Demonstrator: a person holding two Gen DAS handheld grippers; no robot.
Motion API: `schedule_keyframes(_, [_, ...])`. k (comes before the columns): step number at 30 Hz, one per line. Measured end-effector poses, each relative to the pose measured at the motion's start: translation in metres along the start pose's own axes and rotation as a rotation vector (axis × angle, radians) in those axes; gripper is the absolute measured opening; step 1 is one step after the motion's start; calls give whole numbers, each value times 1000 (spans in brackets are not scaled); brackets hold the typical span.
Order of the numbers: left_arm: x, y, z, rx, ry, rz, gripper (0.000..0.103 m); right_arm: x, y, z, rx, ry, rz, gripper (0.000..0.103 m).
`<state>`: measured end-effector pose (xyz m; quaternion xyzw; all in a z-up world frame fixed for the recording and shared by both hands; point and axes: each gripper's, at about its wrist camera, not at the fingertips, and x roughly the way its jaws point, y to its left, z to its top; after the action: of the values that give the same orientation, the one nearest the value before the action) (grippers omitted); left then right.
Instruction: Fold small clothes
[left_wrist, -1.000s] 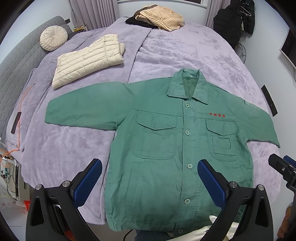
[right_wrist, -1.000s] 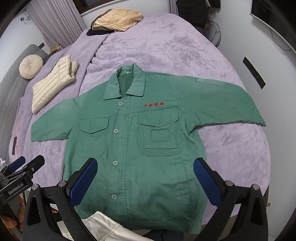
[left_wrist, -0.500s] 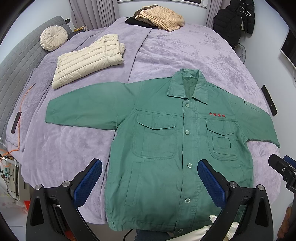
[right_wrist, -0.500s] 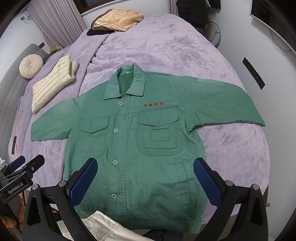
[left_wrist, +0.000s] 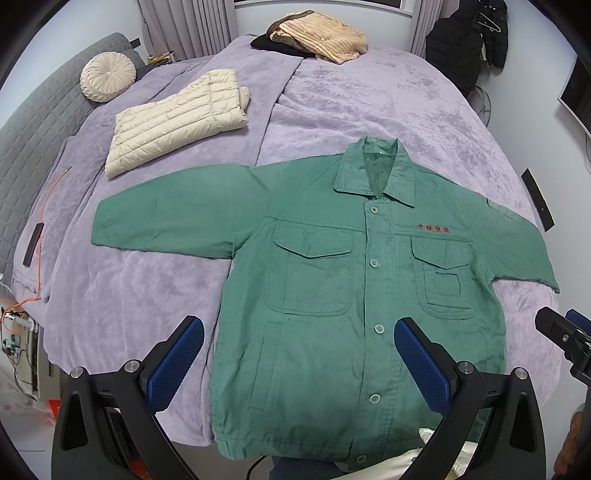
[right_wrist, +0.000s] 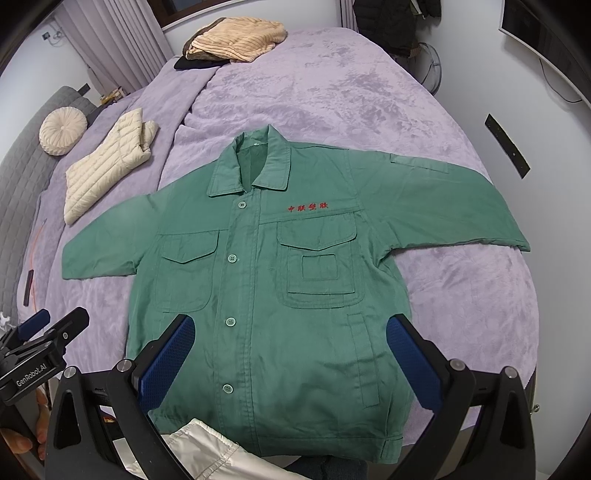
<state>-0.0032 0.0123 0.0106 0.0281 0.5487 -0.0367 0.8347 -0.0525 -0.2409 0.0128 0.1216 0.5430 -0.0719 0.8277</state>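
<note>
Green cotton fills the left wrist view: a buttoned work jacket (left_wrist: 362, 295) lies face up and flat on a bed (left_wrist: 147, 295) covered in lilac plush, both sleeves spread out sideways, its hem at the near edge. The left hand-held gripper (left_wrist: 299, 354) hovers above the hem with its blue pads wide apart, holding nothing. Farther back, a cream puffer jacket (left_wrist: 177, 118) sits already folded, and a tan knit pile (left_wrist: 321, 37) rests near the far edge. From the right wrist view, the same jacket (right_wrist: 280, 288) shows no fold yet; the right hand-held gripper (right_wrist: 291, 354) is likewise spread wide and empty over the lower front. Judging by the layout, the puffer is done, while this jacket's sleeves and body remain to be folded.
</note>
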Motion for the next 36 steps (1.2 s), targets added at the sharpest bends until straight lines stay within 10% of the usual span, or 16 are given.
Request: schedule_keyframes(36, [-5,7,2,-7,-12,15,103,-3,7,10,-34,-15,-5,103])
